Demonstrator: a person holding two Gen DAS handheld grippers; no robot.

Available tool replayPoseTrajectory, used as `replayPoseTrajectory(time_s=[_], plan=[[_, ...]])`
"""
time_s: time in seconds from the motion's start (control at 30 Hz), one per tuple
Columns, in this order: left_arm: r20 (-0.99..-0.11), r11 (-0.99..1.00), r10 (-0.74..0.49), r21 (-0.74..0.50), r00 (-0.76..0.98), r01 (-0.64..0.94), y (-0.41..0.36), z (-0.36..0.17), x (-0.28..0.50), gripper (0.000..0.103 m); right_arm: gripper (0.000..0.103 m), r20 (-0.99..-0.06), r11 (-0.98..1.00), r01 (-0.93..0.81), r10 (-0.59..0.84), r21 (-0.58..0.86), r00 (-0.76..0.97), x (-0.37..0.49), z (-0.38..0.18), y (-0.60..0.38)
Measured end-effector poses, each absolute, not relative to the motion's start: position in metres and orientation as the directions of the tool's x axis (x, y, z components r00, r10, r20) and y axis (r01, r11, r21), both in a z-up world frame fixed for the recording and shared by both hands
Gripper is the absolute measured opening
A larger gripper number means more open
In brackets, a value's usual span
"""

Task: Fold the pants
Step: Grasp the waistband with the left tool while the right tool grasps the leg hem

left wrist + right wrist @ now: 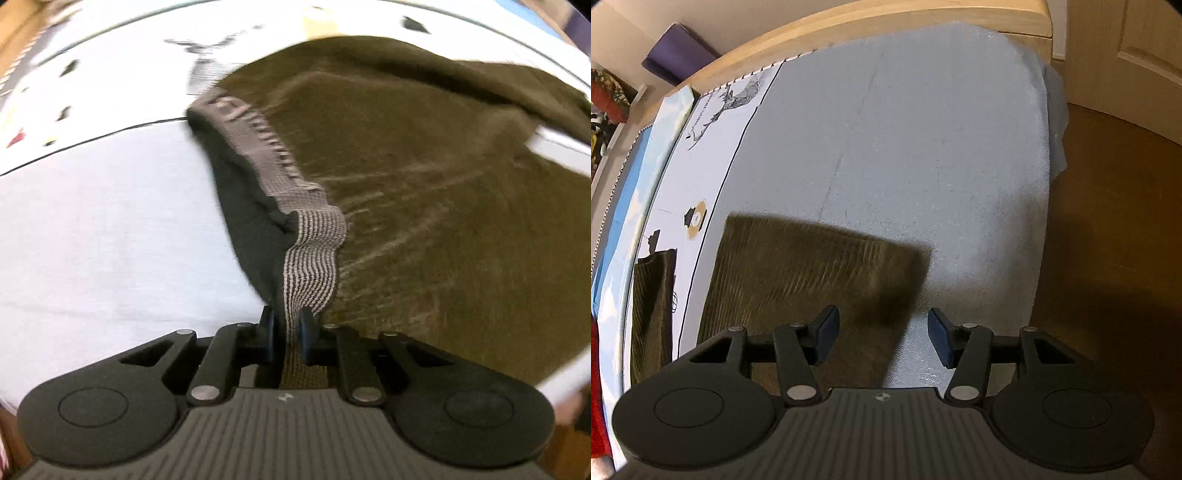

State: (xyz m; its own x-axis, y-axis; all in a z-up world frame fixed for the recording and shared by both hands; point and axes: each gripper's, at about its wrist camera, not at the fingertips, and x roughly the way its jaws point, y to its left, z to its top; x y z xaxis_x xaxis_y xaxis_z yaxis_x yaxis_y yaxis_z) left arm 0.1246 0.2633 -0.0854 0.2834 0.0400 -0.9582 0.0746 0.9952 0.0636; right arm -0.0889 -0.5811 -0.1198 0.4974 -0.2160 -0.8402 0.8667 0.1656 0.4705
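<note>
Olive-brown corduroy pants (424, 192) lie on a pale blue bed sheet (103, 229). Their grey striped waistband (314, 254) runs from the upper left down into my left gripper (288, 328), which is shut on it. In the right wrist view a folded part of the pants (798, 273) lies flat on the sheet (905, 147), with another part (652, 314) at the far left. My right gripper (882, 332) is open and empty, above the pants' right edge.
A printed white cloth (713, 122) with drawings lies along the bed's left side. A wooden bed frame (886, 22) borders the far end. Brown floor (1115, 240) lies beyond the bed's right edge. A purple box (677, 55) stands at the back left.
</note>
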Motion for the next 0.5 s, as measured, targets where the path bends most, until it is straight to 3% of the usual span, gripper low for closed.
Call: replayPoseTrajectory(time_s=[0.07, 0.17, 0.27, 0.37, 0.43, 0.5], plan=[[-0.966, 0.996, 0.016, 0.038, 0.260, 0.080, 0.268, -0.087, 0.124, 0.019, 0.057, -0.852, 0.185, 0.879, -0.223, 0.440, 0.474, -0.086, -0.120, -0.582], [-0.967, 0.997, 0.032, 0.048, 0.254, 0.055, 0.269, -0.089, 0.127, 0.034, 0.056, -0.886, 0.209, 0.901, -0.199, 0.380, 0.420, -0.079, -0.128, -0.581], [-0.972, 1.000, 0.005, 0.008, 0.234, 0.009, 0.275, -0.093, 0.133, 0.038, 0.053, -0.898, 0.246, 0.906, -0.196, 0.345, 0.395, -0.074, -0.131, -0.578], [-0.978, 1.000, -0.015, -0.010, 0.210, 0.024, 0.270, -0.099, 0.128, 0.038, 0.019, -0.890, 0.314, 0.896, -0.231, 0.314, 0.392, -0.068, -0.128, -0.575], [-0.976, 0.999, -0.001, 0.011, 0.220, 0.051, 0.264, -0.101, 0.127, 0.034, 0.010, -0.884, 0.328, 0.891, -0.241, 0.314, 0.400, -0.069, -0.127, -0.574], [-0.972, 0.997, 0.011, 0.029, 0.235, 0.070, 0.260, -0.099, 0.124, 0.021, 0.008, -0.875, 0.312, 0.895, -0.267, 0.318, 0.404, -0.074, -0.121, -0.575]])
